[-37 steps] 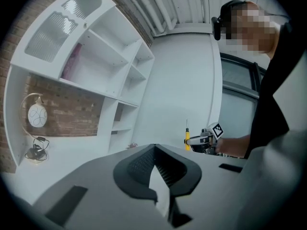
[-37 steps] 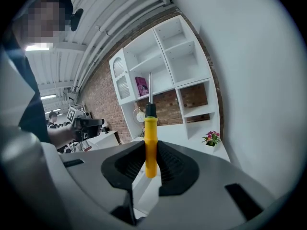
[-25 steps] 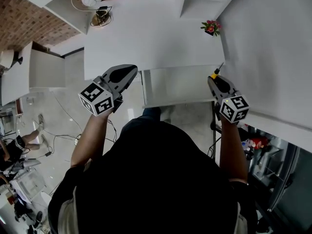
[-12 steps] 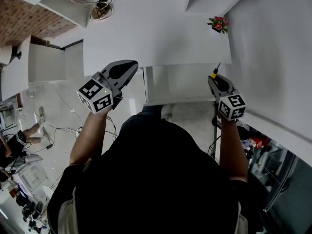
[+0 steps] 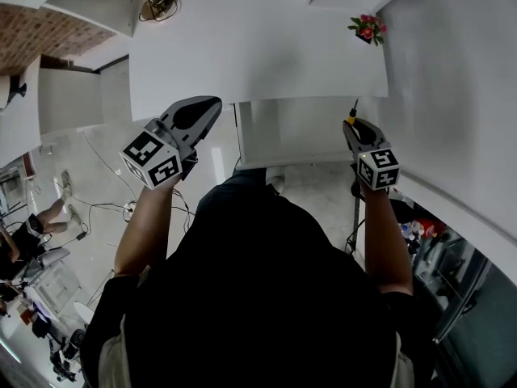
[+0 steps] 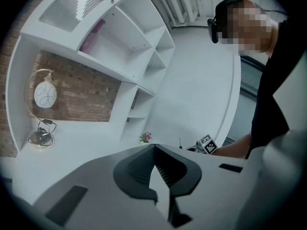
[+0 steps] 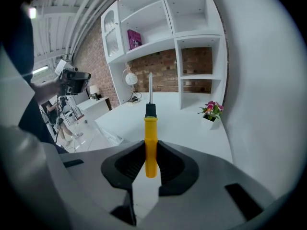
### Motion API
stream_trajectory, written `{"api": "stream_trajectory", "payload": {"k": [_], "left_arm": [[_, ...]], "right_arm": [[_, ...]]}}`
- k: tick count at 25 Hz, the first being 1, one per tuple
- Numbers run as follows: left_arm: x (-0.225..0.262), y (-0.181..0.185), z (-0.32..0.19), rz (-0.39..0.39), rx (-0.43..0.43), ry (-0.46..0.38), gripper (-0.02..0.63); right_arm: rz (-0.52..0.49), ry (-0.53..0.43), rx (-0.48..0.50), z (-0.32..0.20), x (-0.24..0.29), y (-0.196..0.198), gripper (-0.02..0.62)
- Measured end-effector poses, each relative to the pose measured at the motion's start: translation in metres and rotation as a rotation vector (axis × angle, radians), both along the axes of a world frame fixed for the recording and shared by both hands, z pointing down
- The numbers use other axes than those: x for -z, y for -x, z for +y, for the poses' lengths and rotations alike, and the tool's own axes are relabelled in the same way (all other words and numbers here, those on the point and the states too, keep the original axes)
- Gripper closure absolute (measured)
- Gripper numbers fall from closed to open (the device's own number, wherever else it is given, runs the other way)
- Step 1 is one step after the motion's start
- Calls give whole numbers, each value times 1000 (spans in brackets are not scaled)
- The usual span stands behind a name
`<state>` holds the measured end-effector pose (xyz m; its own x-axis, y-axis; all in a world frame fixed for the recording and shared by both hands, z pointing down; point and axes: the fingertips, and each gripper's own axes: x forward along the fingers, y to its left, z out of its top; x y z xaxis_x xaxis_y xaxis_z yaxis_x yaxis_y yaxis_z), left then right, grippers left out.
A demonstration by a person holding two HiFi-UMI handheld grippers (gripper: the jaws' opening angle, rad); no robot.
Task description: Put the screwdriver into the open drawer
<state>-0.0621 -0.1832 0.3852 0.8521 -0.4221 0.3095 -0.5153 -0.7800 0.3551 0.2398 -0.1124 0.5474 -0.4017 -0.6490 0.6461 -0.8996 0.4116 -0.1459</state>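
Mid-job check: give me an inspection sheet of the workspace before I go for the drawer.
Surface: white desk top; its open white drawer is pulled out at the near edge, nothing seen inside.
Job's things: yellow-handled screwdriver, held, shaft pointing away, by the drawer's right end, not yet in it.
Clutter: small pot of pink flowers at the far right corner; round white lamp at the far left.
Grippers: right gripper, fingers shut on the screwdriver's handle; left gripper shut, empty.
Cables: black cable coiled at the lamp's base; loose cables on the floor.
Surroundings: white shelving, brick wall.
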Motion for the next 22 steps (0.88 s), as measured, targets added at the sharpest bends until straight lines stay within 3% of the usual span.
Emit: {"api": "stream_trajectory", "payload": {"k": [22], "left_arm": [[-42, 5, -8, -34, -1, 92, 589]], "right_arm": [[96, 104, 103, -6, -100, 7, 511]]}}
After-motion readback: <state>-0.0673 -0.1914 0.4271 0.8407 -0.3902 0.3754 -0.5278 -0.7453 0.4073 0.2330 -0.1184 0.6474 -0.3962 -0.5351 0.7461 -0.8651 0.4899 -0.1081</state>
